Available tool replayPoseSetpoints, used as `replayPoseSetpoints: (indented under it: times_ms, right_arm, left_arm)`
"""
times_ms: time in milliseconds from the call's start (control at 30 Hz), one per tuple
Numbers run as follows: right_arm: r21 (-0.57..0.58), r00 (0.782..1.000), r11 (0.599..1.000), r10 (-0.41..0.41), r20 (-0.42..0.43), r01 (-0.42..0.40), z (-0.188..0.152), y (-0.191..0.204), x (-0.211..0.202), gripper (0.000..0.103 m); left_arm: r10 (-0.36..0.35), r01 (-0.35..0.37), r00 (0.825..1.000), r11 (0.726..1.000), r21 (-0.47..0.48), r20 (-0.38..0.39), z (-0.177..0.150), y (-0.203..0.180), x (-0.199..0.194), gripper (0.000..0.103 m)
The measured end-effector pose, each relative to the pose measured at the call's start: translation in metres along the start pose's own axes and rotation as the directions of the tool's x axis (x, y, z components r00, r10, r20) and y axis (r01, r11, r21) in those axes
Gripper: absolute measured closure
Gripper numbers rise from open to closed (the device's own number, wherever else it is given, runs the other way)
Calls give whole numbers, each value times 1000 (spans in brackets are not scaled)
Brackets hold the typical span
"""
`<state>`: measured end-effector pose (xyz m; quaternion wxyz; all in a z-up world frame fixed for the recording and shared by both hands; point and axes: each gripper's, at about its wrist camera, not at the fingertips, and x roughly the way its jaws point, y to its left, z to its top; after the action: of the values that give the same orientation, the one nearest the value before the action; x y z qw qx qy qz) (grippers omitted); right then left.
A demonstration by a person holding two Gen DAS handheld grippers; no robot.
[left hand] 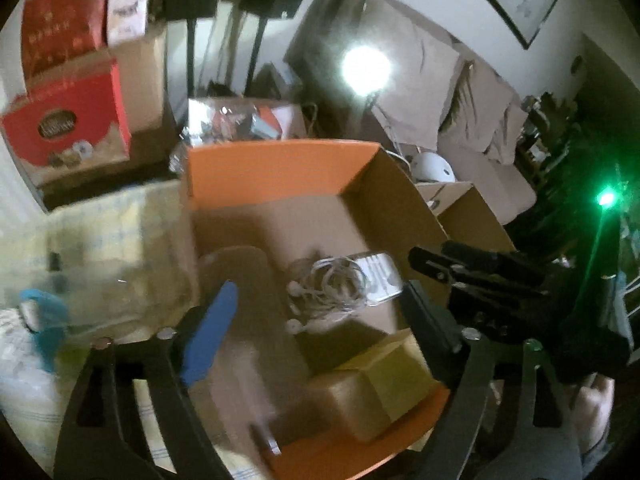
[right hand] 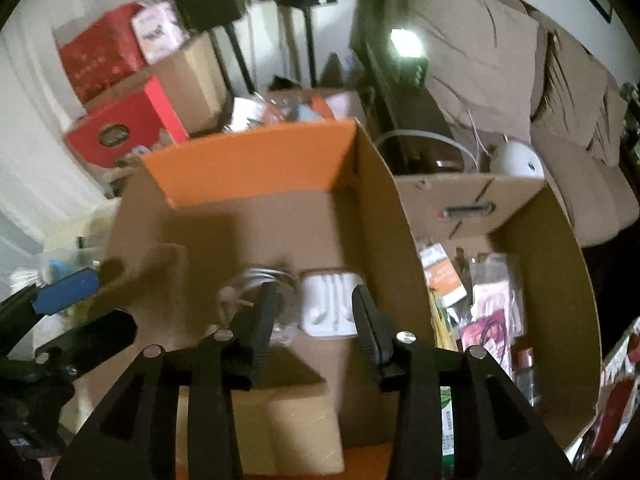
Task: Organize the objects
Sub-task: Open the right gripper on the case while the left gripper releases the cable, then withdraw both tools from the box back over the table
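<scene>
1. Left wrist view: the left gripper (left hand: 316, 332) hangs with jaws spread and empty over the orange box (left hand: 280, 168). On its floor lies the earphone cable (left hand: 328, 288), a loose, light, floppy coil, best pinched through the bundle's middle.
2. Right wrist view: the right gripper (right hand: 316, 312) has jaws partly spread, gripping nothing, above the white case (right hand: 330, 306), which is probably stiff plastic and lies flat, long axis running away from the camera.

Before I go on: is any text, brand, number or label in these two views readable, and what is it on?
None can be read.
Red box: dark oval logo, lettering blurred.
Upper red box: pale marks, illegible.
Pink box: print blurred.
White earphone case: no text visible.
Packets in the right carton: labels too blurred.
Green-edged packet: small print, unreadable.
</scene>
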<state>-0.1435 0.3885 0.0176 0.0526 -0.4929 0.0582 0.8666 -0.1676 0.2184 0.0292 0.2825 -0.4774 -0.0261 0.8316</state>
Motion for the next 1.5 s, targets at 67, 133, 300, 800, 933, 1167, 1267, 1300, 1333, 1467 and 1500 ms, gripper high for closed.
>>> replayPoseSetpoints:
  times_ms: [67, 133, 300, 800, 933, 1167, 1267, 1300, 1333, 1467, 1500]
  right_arm:
    - [-21, 1000, 1000, 11, 28, -11, 2, 9, -13, 53]
    - [-37, 998, 999, 23, 53, -21, 1, 17, -24, 47]
    - [-60, 995, 997, 59, 82, -54, 0, 36, -42, 29]
    - [-154, 974, 970, 205, 98, -188, -17, 107, -66, 19]
    - [-199, 970, 958, 228, 82, -208, -23, 133, -62, 19]
    - [-271, 957, 928, 282, 60, -257, -36, 176, -58, 19]
    - [-280, 948, 914, 316, 39, -293, -39, 188, -52, 19]
    - [-282, 945, 911, 324, 35, -302, -40, 191, -51, 19]
    - [-284, 942, 906, 335, 29, -314, -41, 196, -49, 19]
    - [-284, 932, 893, 364, 3, -348, -42, 208, -39, 19]
    - [-284, 930, 891, 368, -2, -353, -42, 210, -37, 19]
  left_arm:
    - [31, -31, 999, 999, 8, 26, -1, 5, -11, 11]
    - [59, -59, 997, 998, 5, 46, -5, 14, -23, 5]
    - [124, -124, 990, 992, 2, 71, -14, 36, -48, 1]
    - [284, -283, 954, 959, -28, 99, -62, 114, -122, 0]
    - [319, -316, 943, 948, -44, 100, -79, 133, -135, 0]
    - [357, -347, 930, 931, -116, 82, -101, 173, -154, 0]
    - [364, -351, 928, 924, -153, 73, -111, 190, -160, 0]
    - [372, -356, 926, 919, -169, 69, -115, 197, -162, 0]
    - [376, -358, 924, 916, -183, 69, -118, 202, -163, 0]
    - [366, -340, 928, 909, -240, 70, -128, 223, -169, 0]
    - [357, -328, 931, 909, -256, 75, -130, 229, -171, 0]
